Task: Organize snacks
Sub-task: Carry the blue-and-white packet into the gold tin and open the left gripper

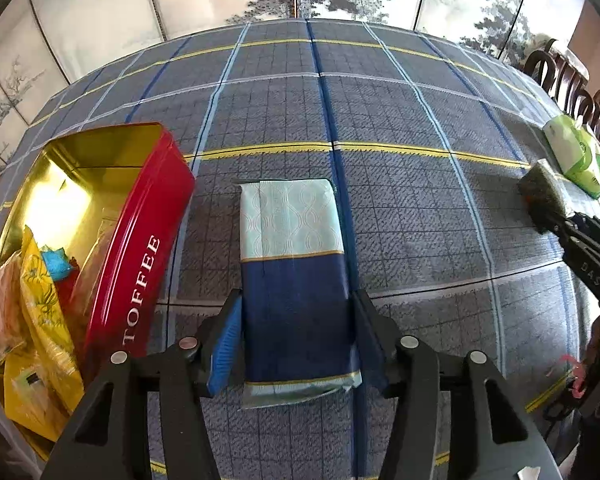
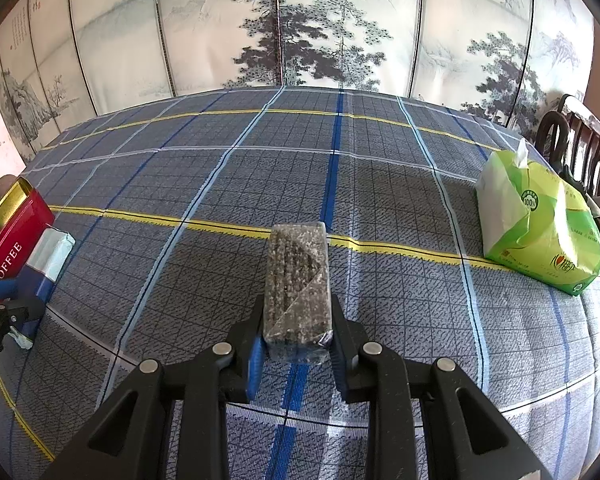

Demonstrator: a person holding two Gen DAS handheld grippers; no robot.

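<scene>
both grippers clenched on snack packs over the plaid surface

the left gripper (image 1: pixel 296 344) was clenched on a blue and pale-green wrapped pack (image 1: pixel 294 276), its two fingers pressed against the pack's long sides near the dark-blue end. the pack lay lengthwise along the gripper, pale patterned end pointing toward 12 o'clock, above the grey plaid cloth of the surface (image 1: pixel 400 208); whether it rested on the cloth or was lifted off it could not be told.

at 9 o'clock from that pack, just beside it, stood an open red toffee tin (image 1: pixel 140 248) with a gold inside. yellow and orange snack packets (image 1: pixel 40 312) were piled in its near end, with a small blue wrapper among them.

the right gripper (image 2: pixel 298 344) was grasping a dark speckled bar (image 2: pixel 298 276) in clear wrap, held by its near end between the two fingers, its far end pointing to 12 o'clock. in the left wrist view this bar and gripper showed at 3 o'clock, well apart from the blue pack.

a green tissue pack (image 2: pixel 540 224) lay on the surface at 2 o'clock from the right gripper, a white tissue sticking up from its top. dark wooden chairs (image 2: pixel 580 144) stood past it at the edge, and a painted folding screen (image 2: pixel 300 28) with pine trees rose behind the surface.
</scene>
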